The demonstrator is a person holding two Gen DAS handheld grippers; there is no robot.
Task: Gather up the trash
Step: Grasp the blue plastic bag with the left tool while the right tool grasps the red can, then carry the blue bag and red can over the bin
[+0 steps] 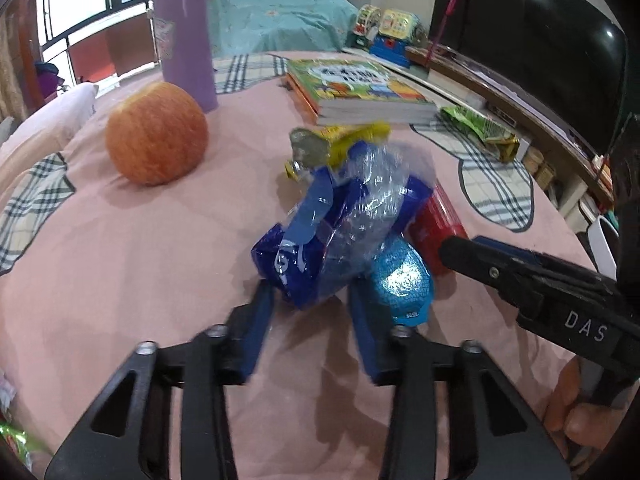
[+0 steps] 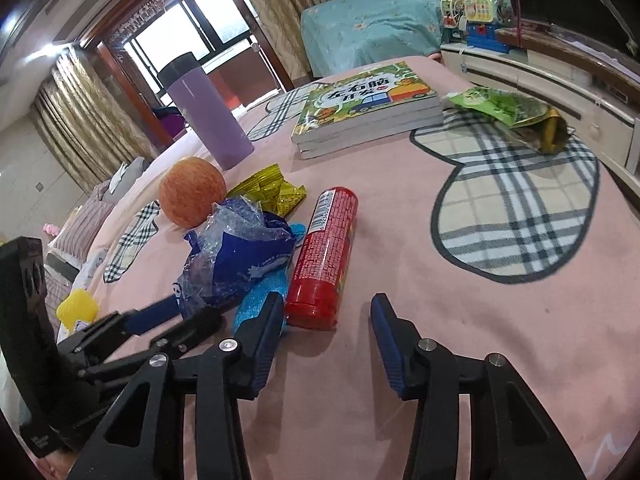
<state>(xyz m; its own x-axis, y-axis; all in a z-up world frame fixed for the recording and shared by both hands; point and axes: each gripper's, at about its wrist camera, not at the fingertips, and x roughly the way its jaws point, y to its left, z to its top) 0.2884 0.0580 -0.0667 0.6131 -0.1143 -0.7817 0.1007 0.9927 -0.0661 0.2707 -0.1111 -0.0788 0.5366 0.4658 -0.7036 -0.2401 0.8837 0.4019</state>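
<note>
Two grippers over the pink bedspread point(image 2: 400, 240), and here's the count. One red can point(image 2: 324, 256) lying on its side. One crumpled dark-blue wrapper point(image 1: 332, 232), one light-blue wrapper point(image 1: 404, 276) tucked touching it, one yellow wrapper point(image 1: 340, 140) just behind, one green snack bag point(image 2: 504, 108) well apart beside the stack of books point(image 2: 368, 108). One apple point(image 1: 156, 132), one purple bottle point(image 1: 186, 36) standing upright.

Left gripper point(image 1: 312, 300): fingertips sit either side of the dark-blue wrapper's lower end, partly closed, but whether the pads actually press the plastic I cannot tell. Right gripper point(image 2: 326, 316): jaws apart, nothing pinched, the base of the red can just ahead between the tips, the left finger touching the light-blue wrapper.

The left wrist view shows a television point(image 1: 532, 40) at the right and a fingertip point(image 1: 568, 412) under the right gripper's handle. The right wrist view alone shows the book cover's printing, a yellow toy point(image 2: 78, 308) off the bed's edge, and the left gripper from the side.
</note>
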